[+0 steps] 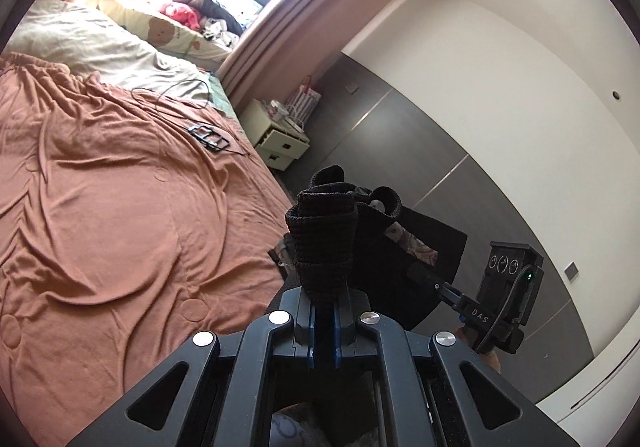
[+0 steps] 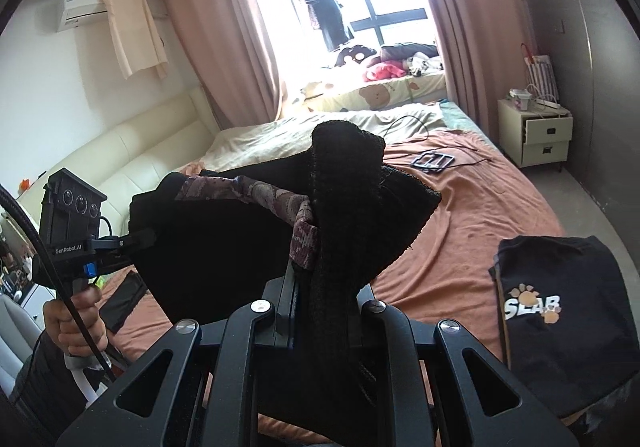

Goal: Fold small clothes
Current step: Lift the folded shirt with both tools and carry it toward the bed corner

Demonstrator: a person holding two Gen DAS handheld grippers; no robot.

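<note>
A small black garment (image 1: 424,239) with a ribbed waistband and a patterned inner band hangs in the air between both grippers, beyond the edge of the bed (image 1: 120,207). My left gripper (image 1: 324,247) is shut on the bunched waistband, which hides its fingertips. In the right wrist view my right gripper (image 2: 320,247) is shut on the opposite side of the black garment (image 2: 224,239), with cloth draped over its fingers. The left gripper (image 2: 140,237), held by a hand, pinches the far side of the garment.
A folded black shirt with a paw logo (image 2: 560,319) lies on the orange bed cover (image 2: 480,215) at the right. A black frame with a cable (image 2: 434,159) lies further up the bed. A cream nightstand (image 2: 536,131) stands beside the bed, with a drawer open.
</note>
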